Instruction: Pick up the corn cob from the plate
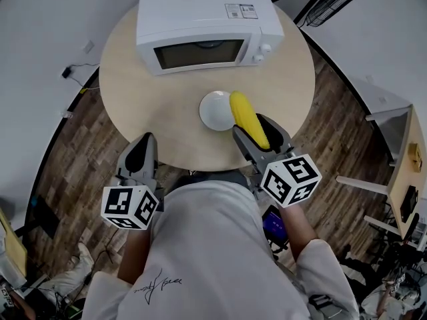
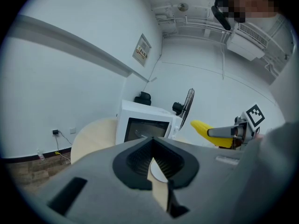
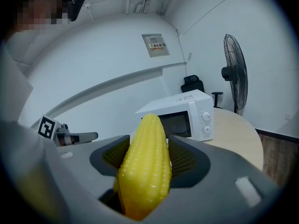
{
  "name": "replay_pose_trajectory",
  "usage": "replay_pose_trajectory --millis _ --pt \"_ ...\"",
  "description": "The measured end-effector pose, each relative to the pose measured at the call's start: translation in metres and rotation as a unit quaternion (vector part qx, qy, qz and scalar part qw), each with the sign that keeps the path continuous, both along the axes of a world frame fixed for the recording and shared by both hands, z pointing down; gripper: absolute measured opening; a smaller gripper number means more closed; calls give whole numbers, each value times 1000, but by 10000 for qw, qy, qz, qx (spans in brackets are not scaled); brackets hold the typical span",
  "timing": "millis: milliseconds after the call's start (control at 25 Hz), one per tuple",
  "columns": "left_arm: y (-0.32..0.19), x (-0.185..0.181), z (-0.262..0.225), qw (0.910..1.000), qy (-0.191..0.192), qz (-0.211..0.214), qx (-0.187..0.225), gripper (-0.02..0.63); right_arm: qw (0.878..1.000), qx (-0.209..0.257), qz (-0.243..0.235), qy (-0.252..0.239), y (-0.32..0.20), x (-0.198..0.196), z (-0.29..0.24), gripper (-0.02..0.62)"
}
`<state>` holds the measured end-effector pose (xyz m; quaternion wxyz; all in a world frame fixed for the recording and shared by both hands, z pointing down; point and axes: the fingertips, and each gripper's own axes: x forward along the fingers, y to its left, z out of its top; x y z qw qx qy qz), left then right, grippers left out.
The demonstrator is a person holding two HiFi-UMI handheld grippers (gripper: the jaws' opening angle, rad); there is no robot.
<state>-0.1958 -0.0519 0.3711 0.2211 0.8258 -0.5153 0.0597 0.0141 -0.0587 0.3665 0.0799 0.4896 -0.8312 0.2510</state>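
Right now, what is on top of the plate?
Nothing lies on the visible white surface of the plate. The corn cob, clamped in the right gripper, overlaps the plate's right rim in the head view and hides that strip, so it cannot be checked.

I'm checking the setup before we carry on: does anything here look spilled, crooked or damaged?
Nothing stands out. The corn cob is clamped in the right claw, and the plate lies flat and bare. The microwave stands upright with its door closed. No spill shows on the table.
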Motion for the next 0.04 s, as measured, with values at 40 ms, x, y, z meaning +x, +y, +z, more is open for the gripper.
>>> replay_pose_trajectory --millis 40 --pt "0 1 0 10000 2 5 2 -9 10000 8 -28 9 0 0 -1 273"
